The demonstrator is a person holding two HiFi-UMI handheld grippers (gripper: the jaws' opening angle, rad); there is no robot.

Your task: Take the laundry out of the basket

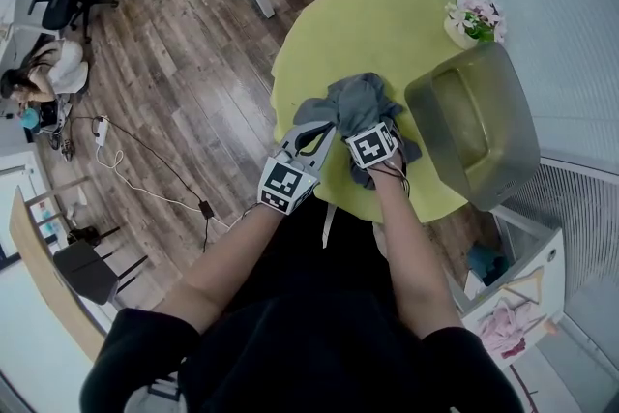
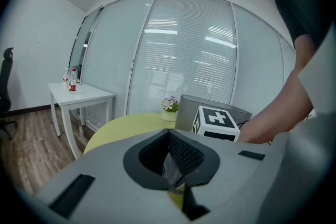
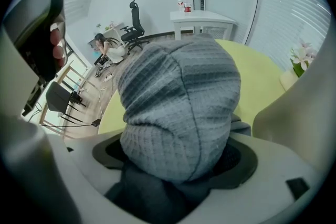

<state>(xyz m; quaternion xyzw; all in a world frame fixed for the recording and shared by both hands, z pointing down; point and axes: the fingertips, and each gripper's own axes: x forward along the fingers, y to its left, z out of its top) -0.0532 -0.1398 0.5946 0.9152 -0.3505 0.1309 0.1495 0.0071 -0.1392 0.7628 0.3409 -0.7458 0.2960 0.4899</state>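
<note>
Already out of the basket [image 1: 511, 145], the grey garment [image 1: 358, 102] lies bunched on the yellow table [image 1: 372, 14], just beside it, as I work both tongs from afar. The right gripper [image 3: 176, 157] is clamped on a thick fold. The left gripper [image 2: 170, 165], jaws nearly together, pinches what looks like a thin edge. Best, I judge, to draw them apart evenly and low, so neither grip slips.
</note>
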